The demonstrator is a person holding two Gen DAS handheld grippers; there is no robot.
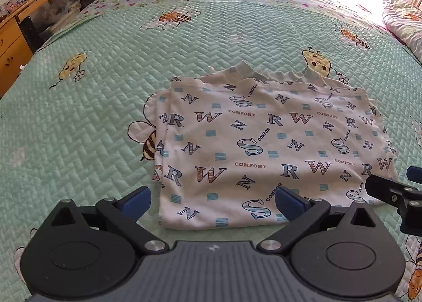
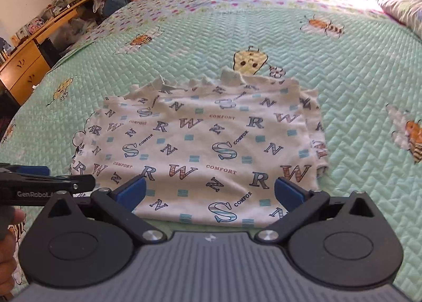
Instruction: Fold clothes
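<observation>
In the left wrist view, the left gripper (image 1: 212, 203) is hovering with its blue-padded fingers spread wide apart and holding nothing. The folded garment (image 1: 269, 149) is lying flat on the green quilted bedspread (image 1: 105, 91), straight ahead and offset to the right of the gripper's centre line. Its near folded edge is sitting just beyond the fingertips, its long axis running left to right across the view, its ragged open edges at the far side. The right gripper (image 1: 390, 191) is poking in from the right edge, near the garment's near right corner — too little of it shows here to judge its jaws.

In the right wrist view, the right gripper (image 2: 209, 191) is also standing wide open and empty, and the garment (image 2: 200, 144) is filling the gap between its fingers; whether the pads are touching the cloth I cannot tell. The left gripper (image 2: 47, 180) is reaching in from the left, over the near left corner. The right one seems the better centred, so the next fold — if any remains — probably starts from this near edge.
</observation>
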